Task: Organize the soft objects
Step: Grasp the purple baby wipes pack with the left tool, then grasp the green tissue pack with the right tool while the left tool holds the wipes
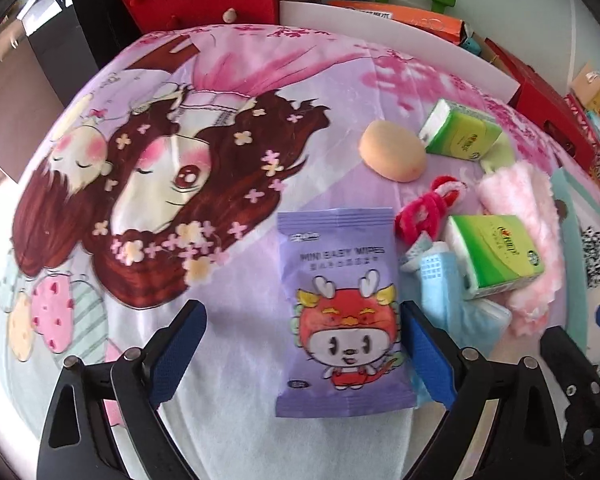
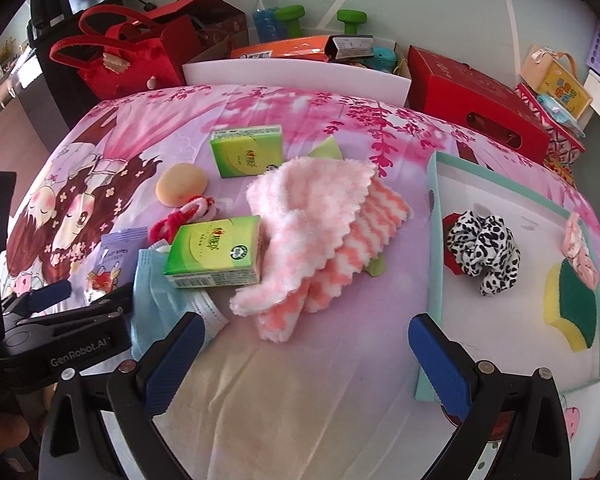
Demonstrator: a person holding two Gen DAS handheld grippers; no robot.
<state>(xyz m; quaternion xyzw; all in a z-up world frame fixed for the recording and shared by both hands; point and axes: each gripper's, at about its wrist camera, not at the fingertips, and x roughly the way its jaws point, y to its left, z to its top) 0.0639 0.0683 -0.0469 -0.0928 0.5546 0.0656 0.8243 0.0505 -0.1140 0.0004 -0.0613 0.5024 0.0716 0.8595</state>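
Two grippers, both spread wide, holding nothing. Wipes pack (image 1: 340, 304) lies lower centre in the left view, long axis running away from the left gripper (image 1: 302, 344), right finger beside its edge; right gripper (image 2: 306, 364) farther off.

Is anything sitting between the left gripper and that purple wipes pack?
Nothing visible. The wipes pack lies flat on the blanket, already between the open fingers of the left gripper, uncovered; only the blue mask touches its right edge.
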